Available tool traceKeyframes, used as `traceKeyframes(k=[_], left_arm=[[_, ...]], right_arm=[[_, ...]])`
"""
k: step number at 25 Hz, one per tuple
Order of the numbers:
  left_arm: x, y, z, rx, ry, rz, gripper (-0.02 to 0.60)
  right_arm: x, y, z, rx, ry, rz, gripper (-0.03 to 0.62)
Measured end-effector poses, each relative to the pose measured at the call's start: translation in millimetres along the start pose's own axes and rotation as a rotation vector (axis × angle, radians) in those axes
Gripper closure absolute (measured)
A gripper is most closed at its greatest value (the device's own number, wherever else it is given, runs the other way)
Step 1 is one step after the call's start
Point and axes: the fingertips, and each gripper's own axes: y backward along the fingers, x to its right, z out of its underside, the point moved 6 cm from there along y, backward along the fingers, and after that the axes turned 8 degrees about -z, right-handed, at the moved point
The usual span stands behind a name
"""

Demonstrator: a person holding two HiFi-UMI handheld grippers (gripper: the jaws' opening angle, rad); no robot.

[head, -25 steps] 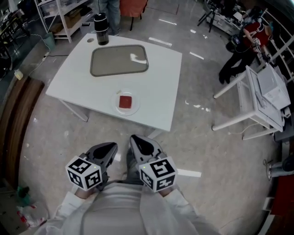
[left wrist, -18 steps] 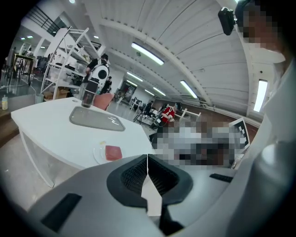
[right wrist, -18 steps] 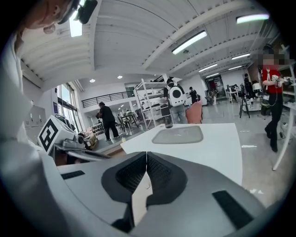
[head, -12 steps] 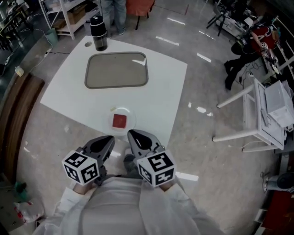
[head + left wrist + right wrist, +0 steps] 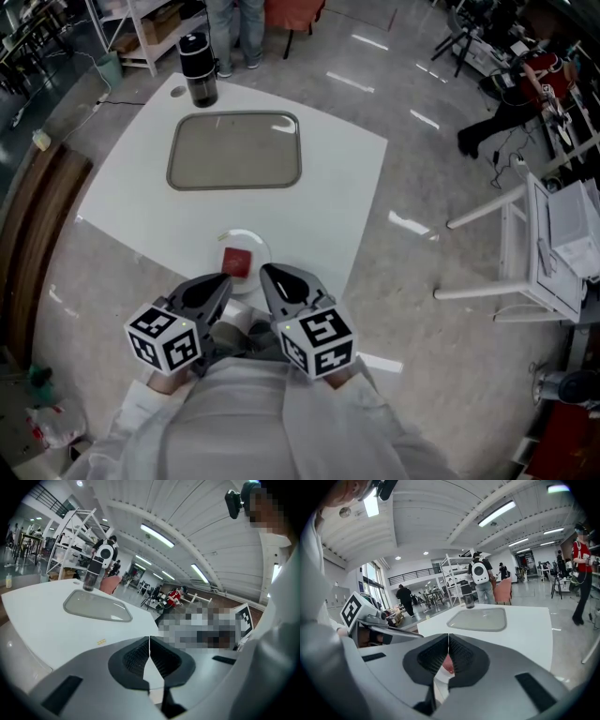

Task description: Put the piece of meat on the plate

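Observation:
A red square piece of meat (image 5: 236,262) lies on a small white plate (image 5: 253,241) at the near edge of the white table (image 5: 131,202). My left gripper (image 5: 228,283) and right gripper (image 5: 263,274) are held side by side just short of that edge, both shut with nothing in them. In the right gripper view the meat (image 5: 448,664) shows through the gap below the closed jaws of the right gripper (image 5: 448,638). In the left gripper view the left gripper (image 5: 149,640) points over the table top (image 5: 42,616), and the meat is hidden.
A grey tray (image 5: 234,150) lies on the far half of the table, with a black bottle (image 5: 198,69) behind it. White shelving (image 5: 155,23) and a person's legs (image 5: 230,28) are beyond the table. A white frame (image 5: 544,253) and another person stand to the right.
The table, plate and meat have come closer to me in the head view. Both grippers stay shut side by side and now reach the table's near edge.

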Motion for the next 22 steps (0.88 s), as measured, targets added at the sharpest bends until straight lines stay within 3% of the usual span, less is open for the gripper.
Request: traceKeyframes(k=[22], left_arm=[[-38.0,10.0,-14.8,-0.083,0.005,0.014,0.571]], right_arm=[[-7.9,-21.5,7.0,-0.035,-0.122,0.083,0.579]])
